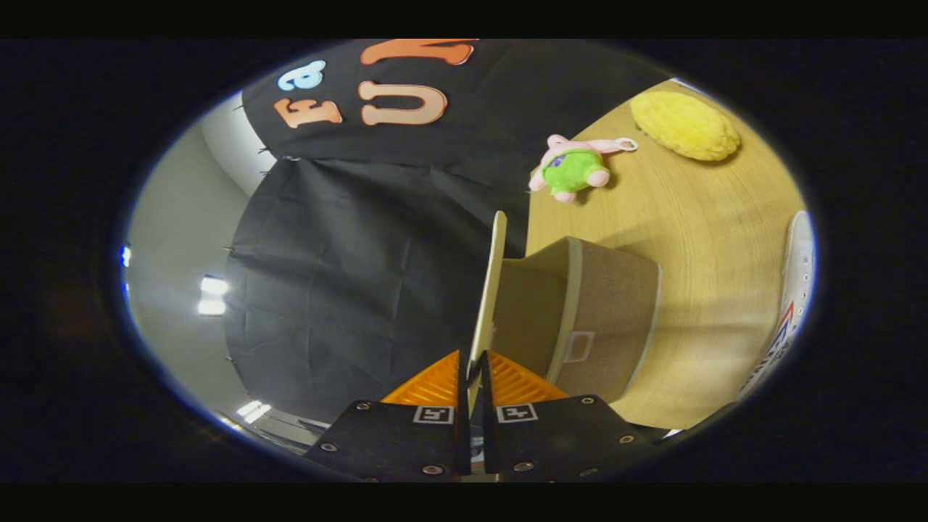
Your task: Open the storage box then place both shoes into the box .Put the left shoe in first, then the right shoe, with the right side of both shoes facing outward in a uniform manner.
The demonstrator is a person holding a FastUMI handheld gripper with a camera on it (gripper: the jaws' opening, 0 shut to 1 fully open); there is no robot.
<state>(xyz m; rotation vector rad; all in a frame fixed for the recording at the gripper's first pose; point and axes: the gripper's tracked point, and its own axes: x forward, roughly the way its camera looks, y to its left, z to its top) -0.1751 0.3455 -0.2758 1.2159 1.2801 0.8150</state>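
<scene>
My gripper (473, 373) is shut on the thin edge of the storage box lid (493, 283), which runs edge-on straight ahead from between my fingers. The whole view is rolled sideways. Beside the lid stands the brown storage box (602, 312) with a pale rim and a small label, resting on the wooden table (696, 232). The lid is swung away from the box body. A white shoe (797, 290) with a red and blue stripe lies on the table beyond the box, partly cut off.
A small pink and green plush toy (573, 168) and a yellow plush cushion (685, 125) lie on the table past the box. Black cloth hangs behind the table, with a pale wall and ceiling lights to its side.
</scene>
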